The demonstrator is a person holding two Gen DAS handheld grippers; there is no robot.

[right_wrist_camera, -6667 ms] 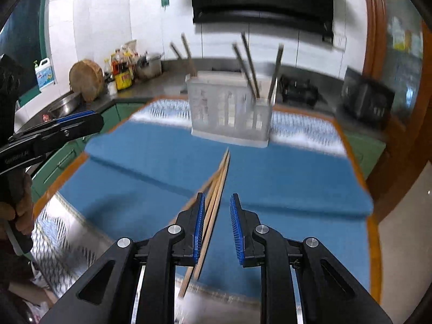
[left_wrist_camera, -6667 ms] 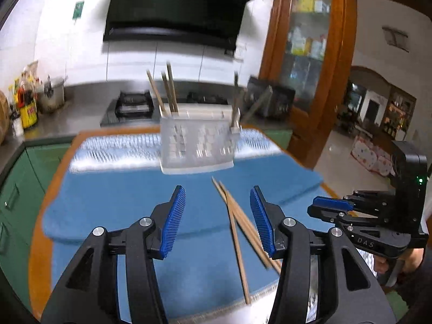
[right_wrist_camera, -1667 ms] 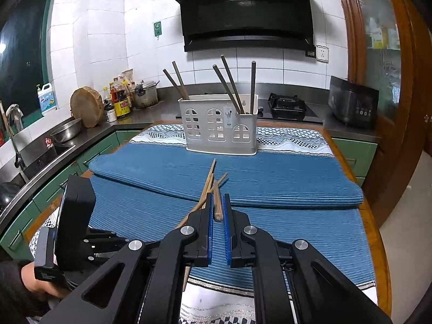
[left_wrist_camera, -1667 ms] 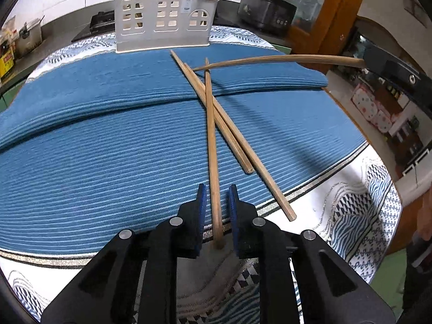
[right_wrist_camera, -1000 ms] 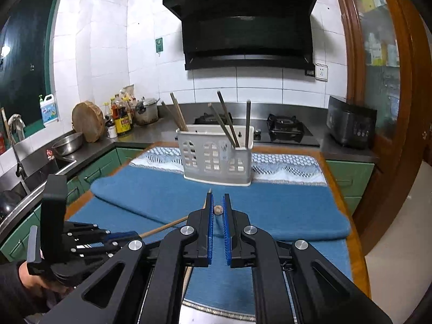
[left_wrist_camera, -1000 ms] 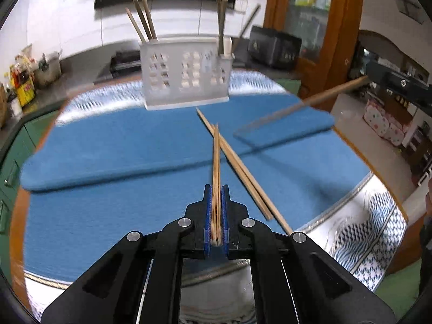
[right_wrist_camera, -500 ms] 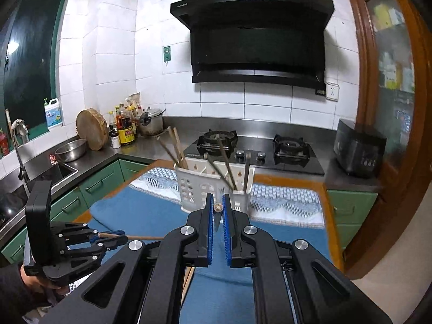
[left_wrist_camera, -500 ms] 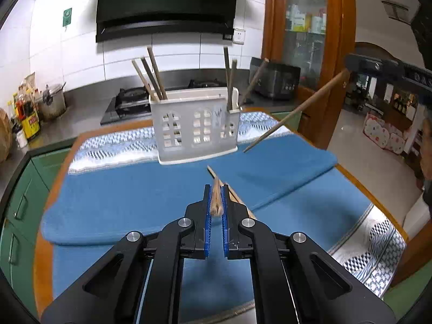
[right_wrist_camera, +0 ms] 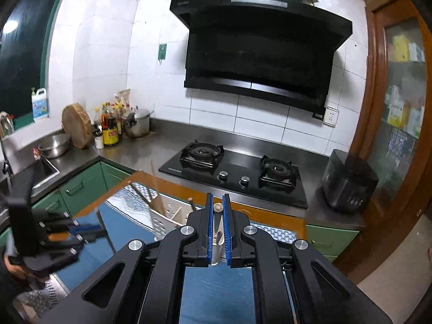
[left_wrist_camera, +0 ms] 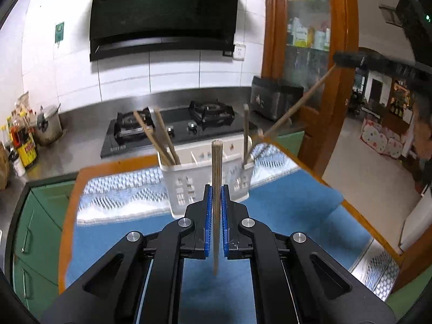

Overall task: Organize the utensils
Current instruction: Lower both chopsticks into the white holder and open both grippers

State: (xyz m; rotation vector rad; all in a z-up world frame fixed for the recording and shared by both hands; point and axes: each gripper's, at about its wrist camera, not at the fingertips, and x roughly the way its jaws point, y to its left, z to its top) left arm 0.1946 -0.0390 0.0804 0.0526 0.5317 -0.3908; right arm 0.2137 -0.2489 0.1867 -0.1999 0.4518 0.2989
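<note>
Change since half a second ago: both grippers have risen; utensil basket [left_wrist_camera: 208, 178] now sits lower in both views, stove and hood fill more of the right wrist view.
Left gripper [left_wrist_camera: 216, 210]: jaws closed on one wooden chopstick [left_wrist_camera: 216, 189], blue pads pressing it from either side.
Left chopstick, place: clamped mid-shaft between the pads, in front of the basket as seen from the left wrist, above the blue mat [left_wrist_camera: 283, 210].
Left chopstick, axis: runs away from the camera along the fingers; far end shows over the basket's front wall, near end hangs below the pads.
Right gripper [right_wrist_camera: 218, 224]: jaws closed on a second chopstick [right_wrist_camera: 218, 207], round end seen between the pad tips.
Right chopstick, axis: in the left wrist view a long diagonal, upper end at the right gripper, lower tip just beside the basket's right end.
Basket contents: chopsticks leaning at both ends.
Contact of right tip with basket: cannot tell, blurred.
</note>
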